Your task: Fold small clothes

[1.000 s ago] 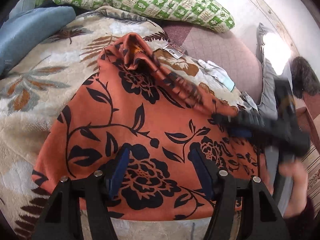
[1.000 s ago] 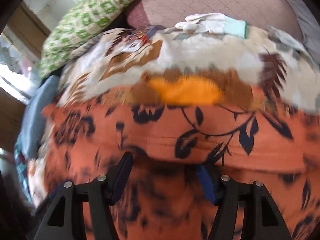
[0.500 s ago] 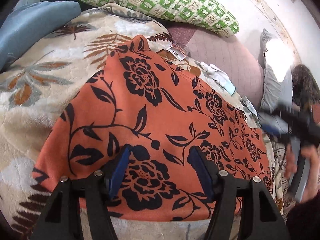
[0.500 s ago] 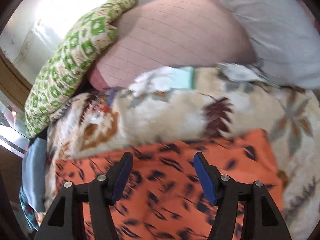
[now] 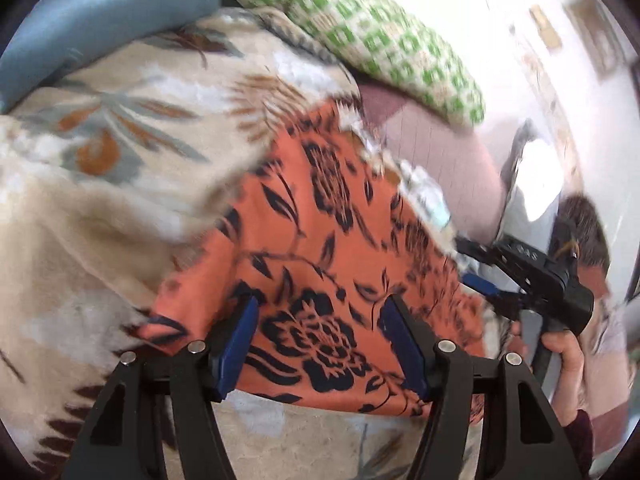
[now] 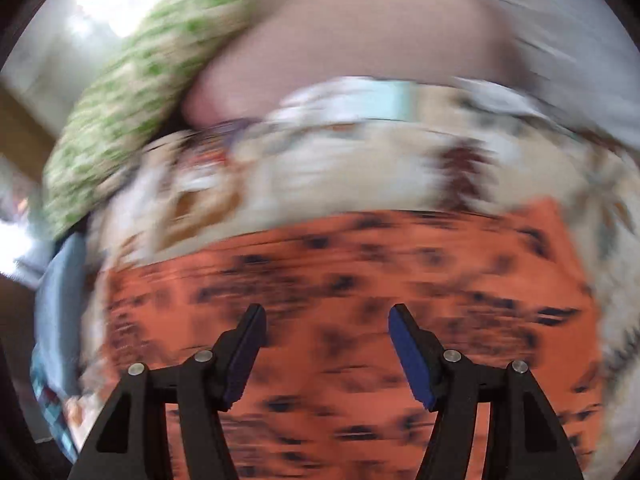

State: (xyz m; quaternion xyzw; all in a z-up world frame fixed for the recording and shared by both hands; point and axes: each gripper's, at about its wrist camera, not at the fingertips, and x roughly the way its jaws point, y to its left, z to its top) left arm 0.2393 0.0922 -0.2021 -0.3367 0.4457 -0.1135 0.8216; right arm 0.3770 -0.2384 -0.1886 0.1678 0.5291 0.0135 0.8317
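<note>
An orange cloth [image 5: 340,248] with black flowers lies spread flat on a leaf-print blanket [image 5: 112,168], its near hem running just beyond the left gripper [image 5: 320,340], whose jaws stand wide with nothing between them. Bare blanket lies open from 8 to 11 o'clock; a green pillow [image 5: 360,20] and a mauve cushion [image 5: 448,160] close the far edge at 12 to 2. At 3 o'clock a hand [image 5: 560,356] holds the right gripper [image 5: 476,268] off the cloth's right edge, jaws apart and empty. A second ago the cloth's far side was bunched in a raised fold with that gripper at it; now the fold is gone. In the blurred right-wrist view, cloth fills the lower half.
</note>
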